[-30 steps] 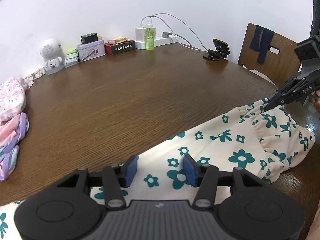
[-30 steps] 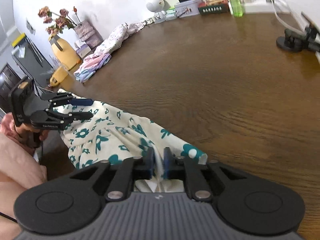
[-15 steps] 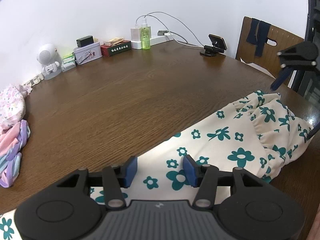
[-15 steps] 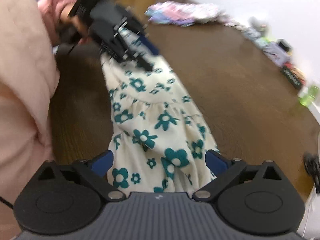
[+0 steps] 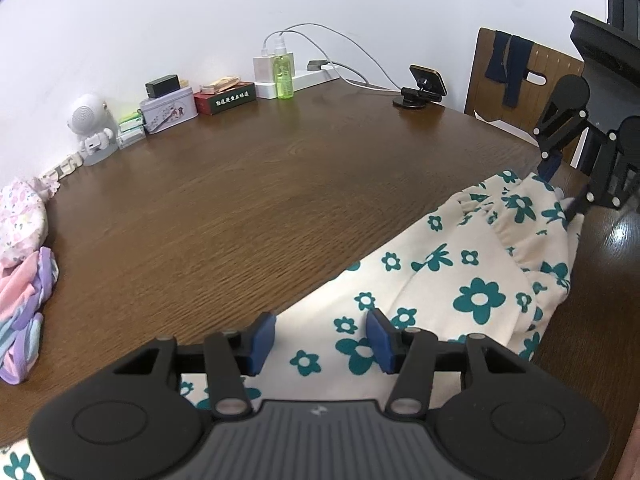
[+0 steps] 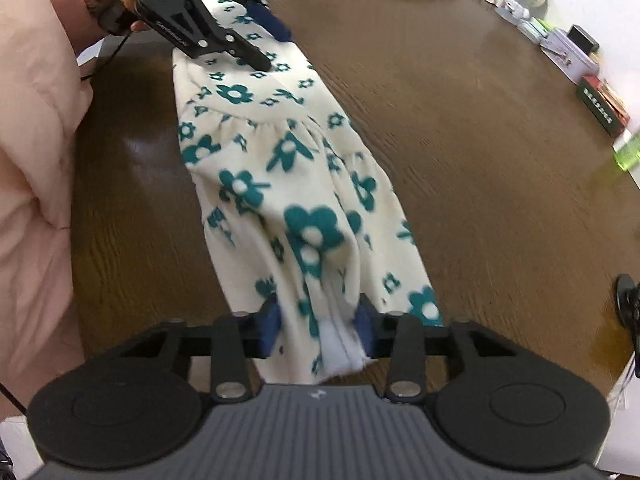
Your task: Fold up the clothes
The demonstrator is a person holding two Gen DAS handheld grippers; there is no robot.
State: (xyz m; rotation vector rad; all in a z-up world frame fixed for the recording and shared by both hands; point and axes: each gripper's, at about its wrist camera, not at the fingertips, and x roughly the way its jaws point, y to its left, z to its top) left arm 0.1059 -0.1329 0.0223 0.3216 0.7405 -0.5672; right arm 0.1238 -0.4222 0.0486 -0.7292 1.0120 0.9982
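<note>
A cream garment with teal flowers (image 5: pixel 460 280) lies stretched in a long band on the brown table (image 5: pixel 240 200). My left gripper (image 5: pixel 320 340) is open and low over one end, its blue pads (image 5: pixel 262 338) astride the cloth. At the far end my right gripper (image 5: pixel 560 188) hovers by the gathered hem. In the right wrist view the garment (image 6: pixel 288 168) runs away from my right gripper (image 6: pixel 318 328), which is open with a bunched white edge of the cloth between its pads (image 6: pixel 270 328). A hand holds the left gripper (image 6: pixel 276 44) at the other end.
A pile of pink and lilac clothes (image 5: pixel 20 280) sits at the left table edge. Along the wall stand a white robot figure (image 5: pixel 90 128), tins (image 5: pixel 168 110), a green bottle (image 5: pixel 282 76) and a power strip. A phone stand (image 5: pixel 420 90) and a wooden chair (image 5: pixel 520 80) are at the right.
My right gripper let go of the garment's end, swung round to face along the cloth, opened wide, then narrowed around the bunched edge. The left gripper stayed open and hardly moved.
</note>
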